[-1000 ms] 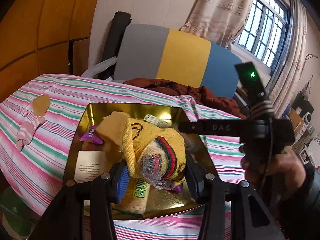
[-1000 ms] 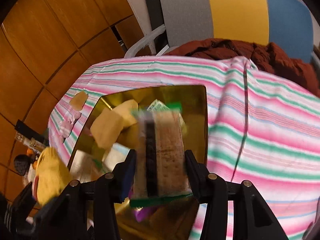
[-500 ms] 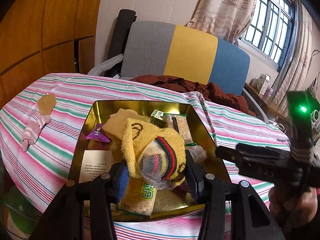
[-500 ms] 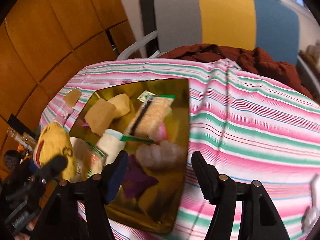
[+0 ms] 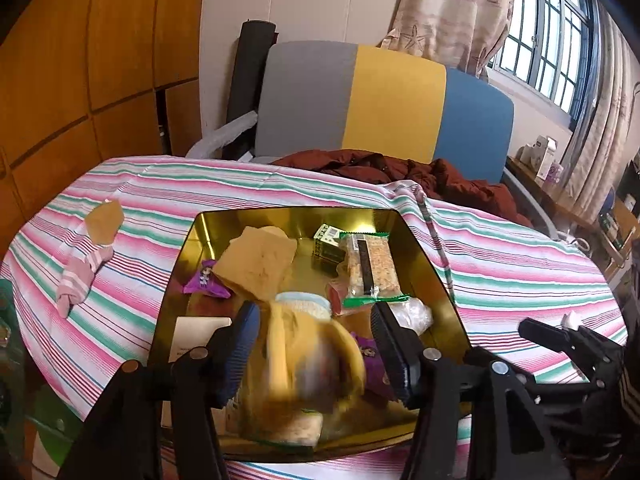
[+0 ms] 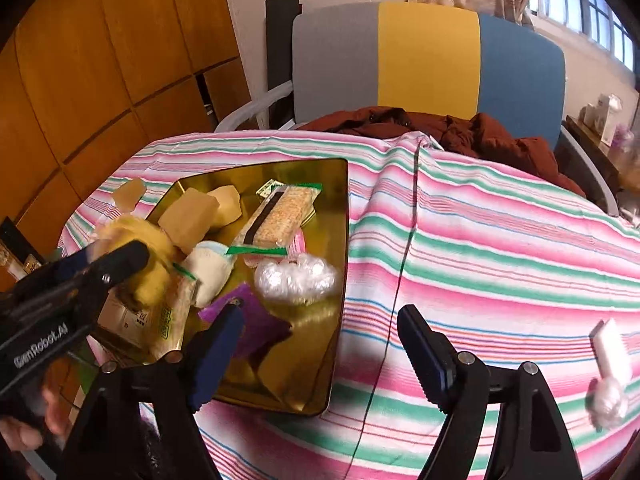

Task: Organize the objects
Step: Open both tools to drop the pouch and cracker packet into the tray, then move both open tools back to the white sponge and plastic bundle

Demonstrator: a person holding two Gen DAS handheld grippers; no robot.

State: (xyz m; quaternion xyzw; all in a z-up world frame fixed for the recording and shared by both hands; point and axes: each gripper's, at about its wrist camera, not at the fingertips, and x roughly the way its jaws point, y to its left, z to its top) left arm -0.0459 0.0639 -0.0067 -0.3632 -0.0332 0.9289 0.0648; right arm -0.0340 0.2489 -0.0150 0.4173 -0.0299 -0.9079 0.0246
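A gold metal tray sits on the striped tablecloth and holds snacks, sponges and packets. My left gripper is open above the tray's near end; a yellow knitted sock toy shows blurred between its fingers, over the tray's contents. My right gripper is open and empty over the tray's right edge and the cloth. A green-ended cereal bar lies in the tray beside tan sponges.
A pink striped sock and a tan sponge piece lie on the cloth left of the tray. A white packet and a clear wrapped bundle lie at the right. A chair with a dark red jacket stands behind the table.
My left gripper has opened and the yellow sock toy has dropped from it into the tray. My right gripper, open since releasing the cereal bar, has moved right and back.
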